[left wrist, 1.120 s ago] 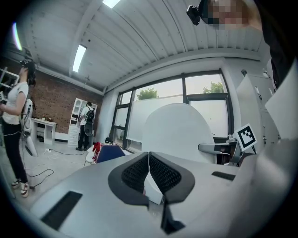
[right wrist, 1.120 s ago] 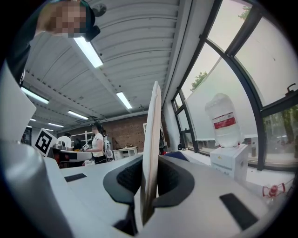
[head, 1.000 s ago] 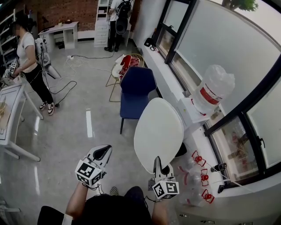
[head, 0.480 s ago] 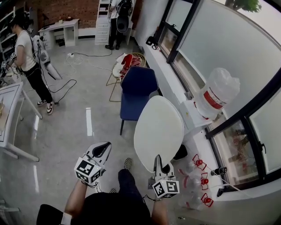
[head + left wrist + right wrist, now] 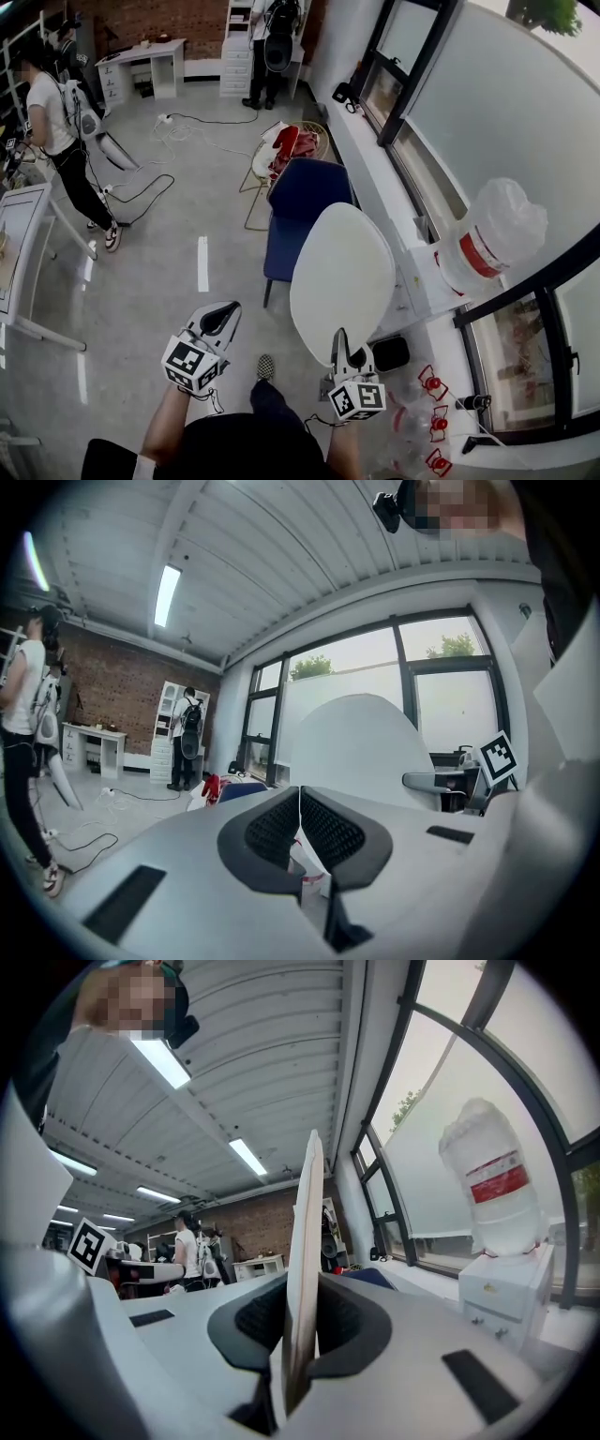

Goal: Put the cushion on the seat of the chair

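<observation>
A white oval cushion (image 5: 342,272) stands on edge, gripped at its lower rim by my right gripper (image 5: 339,344). In the right gripper view the cushion (image 5: 305,1241) shows as a thin edge pinched between the two dark pads. The blue chair (image 5: 305,202) stands just beyond the cushion, next to the window wall, with its seat partly hidden behind the cushion. My left gripper (image 5: 223,319) hovers to the cushion's left with its jaws together and nothing in them. The left gripper view shows the cushion (image 5: 361,742) to its right and a bit of the blue chair (image 5: 239,789).
A big water jug (image 5: 492,239) stands on a white cabinet (image 5: 412,281) under the window, to the chair's right. A wire chair with red cloth (image 5: 291,145) sits behind the blue chair. On the floor lie red clips (image 5: 431,384) and cables. A person (image 5: 56,122) stands by a white table (image 5: 19,234) at left.
Both grippers and the cushion have travelled forward toward the blue chair, which now lies closer. The holder's foot has stepped into view. The grip on the cushion is unchanged.
</observation>
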Tool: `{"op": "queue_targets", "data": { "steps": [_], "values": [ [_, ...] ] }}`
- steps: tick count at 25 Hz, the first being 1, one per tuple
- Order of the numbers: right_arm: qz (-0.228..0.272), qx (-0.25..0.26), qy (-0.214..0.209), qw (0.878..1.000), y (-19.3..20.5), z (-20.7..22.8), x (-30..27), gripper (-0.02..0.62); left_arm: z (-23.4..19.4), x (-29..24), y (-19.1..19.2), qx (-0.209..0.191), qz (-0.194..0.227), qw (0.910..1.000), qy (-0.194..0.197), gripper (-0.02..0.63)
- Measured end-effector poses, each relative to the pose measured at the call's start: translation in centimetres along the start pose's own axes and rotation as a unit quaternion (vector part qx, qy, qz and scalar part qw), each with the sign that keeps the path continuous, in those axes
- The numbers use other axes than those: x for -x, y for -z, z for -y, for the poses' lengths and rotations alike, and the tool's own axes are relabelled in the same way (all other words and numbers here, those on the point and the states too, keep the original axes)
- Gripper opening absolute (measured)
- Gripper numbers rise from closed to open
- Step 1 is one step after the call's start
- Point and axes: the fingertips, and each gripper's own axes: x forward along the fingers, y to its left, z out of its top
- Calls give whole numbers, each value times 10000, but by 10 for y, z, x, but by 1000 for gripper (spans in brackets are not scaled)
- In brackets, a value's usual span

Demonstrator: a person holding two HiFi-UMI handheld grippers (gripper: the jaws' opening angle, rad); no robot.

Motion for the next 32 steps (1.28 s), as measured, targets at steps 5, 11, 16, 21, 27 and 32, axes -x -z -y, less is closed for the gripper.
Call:
{"op": "queue_targets", "data": {
  "steps": [5, 11, 16, 21, 27, 32],
  "values": [
    [-185, -28, -166, 9997, -3, 35, -79, 60, -40, -63, -12, 44, -52, 9999, -155, 20],
    [-347, -167, -331, 9987, 0, 66, -151, 60, -75, -129, -8, 179, -197, 9992, -295, 19],
    [-433, -209, -419, 9980, 2, 88, -193, 60, -90, -174, -3, 199, -310, 9990, -272, 19],
    [-460, -391, -381, 9974, 4, 102, -221, 61, -104, -207, 0, 198, -459, 9986, -197, 20],
    [-587, -602, -294, 9960, 27, 121, -266, 60, -138, -254, 20, 133, -660, 9977, -70, 20],
    [-851, -467, -75, 9953, 65, 133, -302, 60, -175, -284, 62, 280, -893, 9956, 20, 19]
  ]
}}
